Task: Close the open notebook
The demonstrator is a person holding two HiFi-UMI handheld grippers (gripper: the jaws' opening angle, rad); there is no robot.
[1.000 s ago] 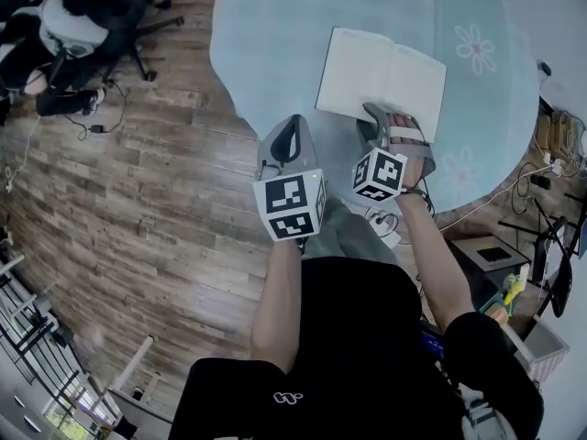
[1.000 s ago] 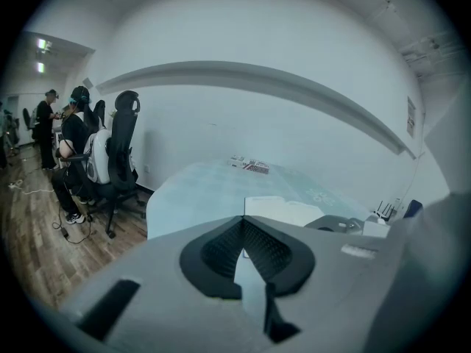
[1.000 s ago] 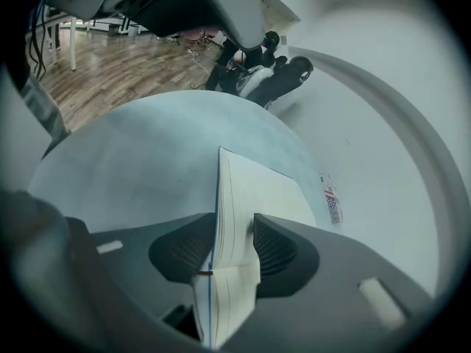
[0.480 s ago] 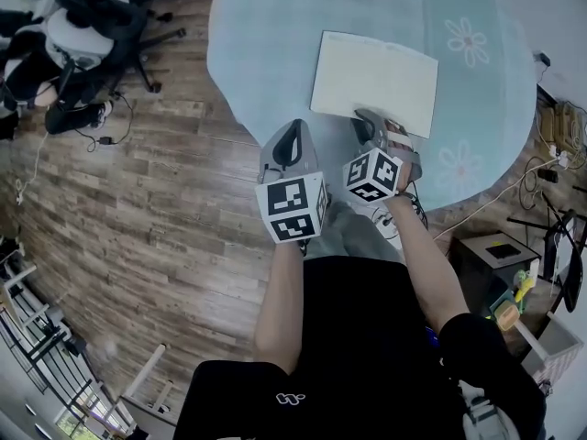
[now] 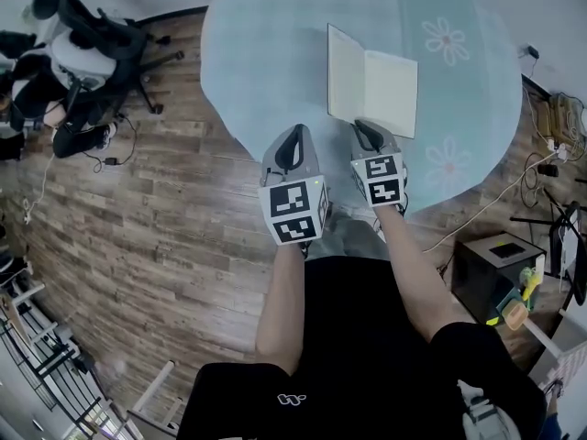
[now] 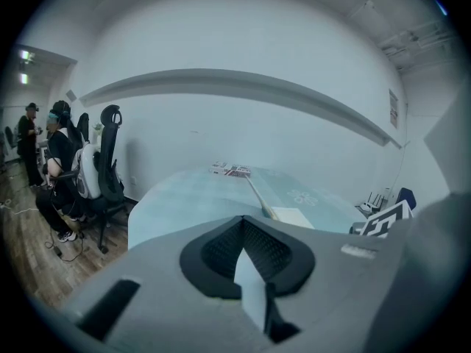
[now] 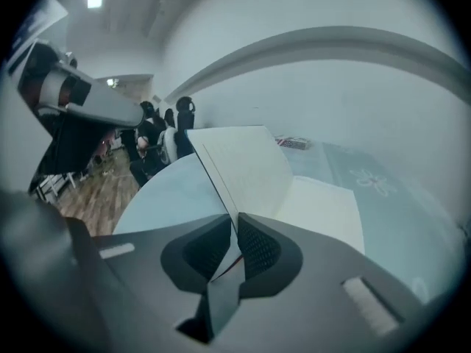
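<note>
Closing on the near edge of the notebook (image 5: pixel 385 85), the right gripper (image 5: pixel 365 128) has its jaws almost together, and the pads press on the raised left half (image 7: pixel 243 168). The notebook lies on the near part of the round table (image 5: pixel 266 44). Its right half (image 5: pixel 393 94) rests flat and its left half stands roughly upright over the spine. The left gripper (image 5: pixel 295 134) hovers just beside, over the table's near rim, jaws together and empty

Possible faults and causes:
- Slip: the pads take only a thin strip at the edge. A quick swing may pull the leaf free, and it would fall back open
- Creasing: if only loose pages are caught, not the cover, they may bend. The views do not settle which
- Sliding: nothing pins the flat half, so a pull toward the person rather than across the spine would likely drag the whole notebook toward the rim

Surroundings: a small printed box (image 6: pixel 232 170) lies at the table's far side, well apart. An office chair (image 5: pixel 101 35) stands on the wooden floor at the left, and cables (image 5: pixel 514 191) trail at the right. Nothing lies on the flat half, so the closing path appears unobstructed
</note>
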